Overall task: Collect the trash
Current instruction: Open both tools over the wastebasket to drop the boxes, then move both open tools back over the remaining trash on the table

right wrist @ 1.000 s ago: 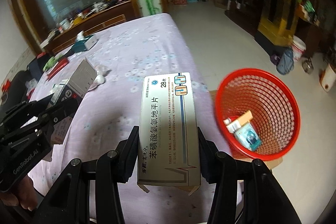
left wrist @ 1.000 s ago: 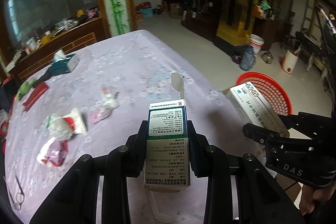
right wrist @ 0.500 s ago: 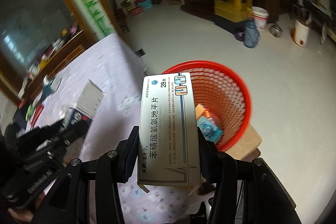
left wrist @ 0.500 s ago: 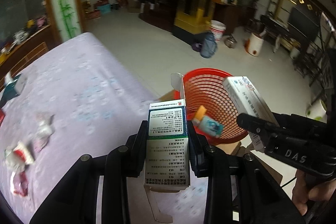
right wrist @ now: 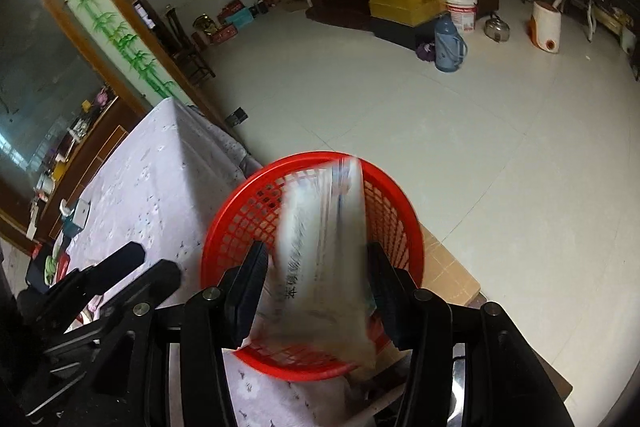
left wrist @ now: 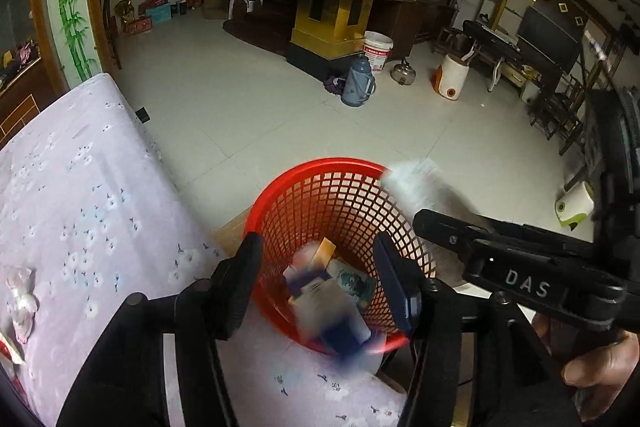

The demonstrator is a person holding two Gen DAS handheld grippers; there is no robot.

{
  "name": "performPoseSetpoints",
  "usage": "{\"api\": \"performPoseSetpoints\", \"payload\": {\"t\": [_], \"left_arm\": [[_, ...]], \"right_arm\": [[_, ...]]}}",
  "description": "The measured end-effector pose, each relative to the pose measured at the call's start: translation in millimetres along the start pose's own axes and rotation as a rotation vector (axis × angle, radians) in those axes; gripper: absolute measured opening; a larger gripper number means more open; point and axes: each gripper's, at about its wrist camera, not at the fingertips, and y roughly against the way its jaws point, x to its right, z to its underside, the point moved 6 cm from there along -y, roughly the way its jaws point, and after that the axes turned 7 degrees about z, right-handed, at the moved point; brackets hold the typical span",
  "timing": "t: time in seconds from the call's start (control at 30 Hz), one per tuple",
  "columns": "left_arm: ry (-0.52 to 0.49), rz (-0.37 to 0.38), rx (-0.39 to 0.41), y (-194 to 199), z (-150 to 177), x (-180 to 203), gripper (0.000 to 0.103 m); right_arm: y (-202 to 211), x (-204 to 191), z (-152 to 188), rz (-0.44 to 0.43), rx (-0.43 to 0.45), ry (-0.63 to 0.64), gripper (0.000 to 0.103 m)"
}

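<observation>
— Boxes, where are they?
— Both blurred over the red basket (left wrist: 280,195). The small box (left wrist: 332,311) is inside its rim, above the trash at the bottom. The long box (right wrist: 324,259) lies tilted between the right gripper's (right wrist: 316,279) fingers; touching or not, I cannot tell.
— And the grippers?
— Left gripper (left wrist: 320,271) is spread wide, nothing in it. Right is spread too. The basket stands beside the lilac-clothed table (left wrist: 80,207).
</observation>
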Motion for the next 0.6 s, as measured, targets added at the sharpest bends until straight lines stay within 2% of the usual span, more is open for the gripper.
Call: {"api": "performPoseSetpoints", "payload": {"t": [0.13, 0.23, 0.43, 0.6], "left_arm": [[0.019, -0.008, -0.003, 8.3, 5.7, -8.1, 0.056], [0.060, -0.018, 0.005, 25.0, 17.7, -22.9, 0.056], [0.125, -0.078, 0.039, 62.1, 40.9, -54.7, 0.056], [0.189, -0.145, 0.071, 103.9, 75.0, -90.1, 0.057]], "right_arm": [[6.8, -3.5, 2.2, 0.003, 0.015, 0.026, 0.056], [9.5, -13.0, 8.0, -0.026, 0.002, 0.026, 0.056], [10.4, -63.5, 36.2, -0.084, -0.043, 0.114, 0.056], [8.8, -111.8, 68.1, -0.106, -0.078, 0.227, 0.059]]}}
